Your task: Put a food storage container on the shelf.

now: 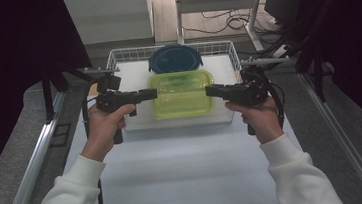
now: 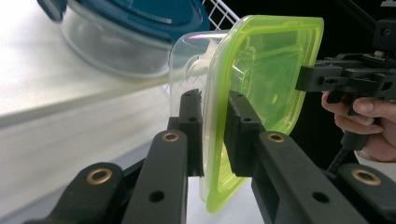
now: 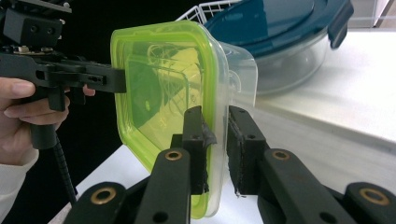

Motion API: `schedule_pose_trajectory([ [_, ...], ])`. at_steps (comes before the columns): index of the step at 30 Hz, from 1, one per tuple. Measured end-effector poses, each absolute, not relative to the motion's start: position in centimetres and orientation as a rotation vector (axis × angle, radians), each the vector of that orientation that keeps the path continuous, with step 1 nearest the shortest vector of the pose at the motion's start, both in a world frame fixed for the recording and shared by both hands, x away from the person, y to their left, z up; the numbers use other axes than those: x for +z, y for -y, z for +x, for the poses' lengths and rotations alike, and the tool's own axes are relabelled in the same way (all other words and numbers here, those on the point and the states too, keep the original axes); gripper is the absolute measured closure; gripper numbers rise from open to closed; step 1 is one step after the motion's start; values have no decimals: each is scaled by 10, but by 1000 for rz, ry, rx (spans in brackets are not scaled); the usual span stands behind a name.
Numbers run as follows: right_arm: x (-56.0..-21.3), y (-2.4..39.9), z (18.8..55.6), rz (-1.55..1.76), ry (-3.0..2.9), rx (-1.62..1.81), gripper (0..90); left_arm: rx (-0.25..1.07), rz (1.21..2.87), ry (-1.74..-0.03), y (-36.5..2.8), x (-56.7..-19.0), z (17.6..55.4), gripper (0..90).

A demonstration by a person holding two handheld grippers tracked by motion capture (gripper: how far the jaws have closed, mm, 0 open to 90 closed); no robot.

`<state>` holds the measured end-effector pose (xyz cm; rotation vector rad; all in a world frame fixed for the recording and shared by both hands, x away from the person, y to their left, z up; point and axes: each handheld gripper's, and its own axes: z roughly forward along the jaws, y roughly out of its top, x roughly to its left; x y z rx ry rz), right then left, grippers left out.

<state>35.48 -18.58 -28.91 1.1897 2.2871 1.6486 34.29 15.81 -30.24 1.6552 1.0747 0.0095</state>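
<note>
A clear plastic box with a yellow-green lid (image 1: pixel 180 94) hangs between my two grippers above the white tray (image 1: pixel 181 121). My left gripper (image 1: pixel 154 93) is shut on the box's left rim (image 2: pixel 215 135), one pad on the lid and one under the lip. From the other side my right gripper (image 1: pixel 207 90) is shut on the right rim (image 3: pixel 216 140) in the same way. In each gripper view the other gripper shows clamped on the far edge of the box (image 2: pixel 275 70) (image 3: pixel 159 79). Behind it sits a round glass container with a dark blue lid (image 1: pixel 175 58) (image 2: pixel 126 28) (image 3: pixel 285 32).
A white wire basket (image 1: pixel 119 55) rings the back of the tray. Metal rails (image 1: pixel 34 161) run along both sides of the white table (image 1: pixel 185 172). A desk frame and cables (image 1: pixel 231 22) lie beyond the table.
</note>
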Motion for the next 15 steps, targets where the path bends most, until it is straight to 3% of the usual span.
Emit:
schedule_pose_trajectory([
  [15, -248, 176, 397, 1198, -2292, 1677, 770, 24, 1647, -1073, -170, -261, 382, 787],
])
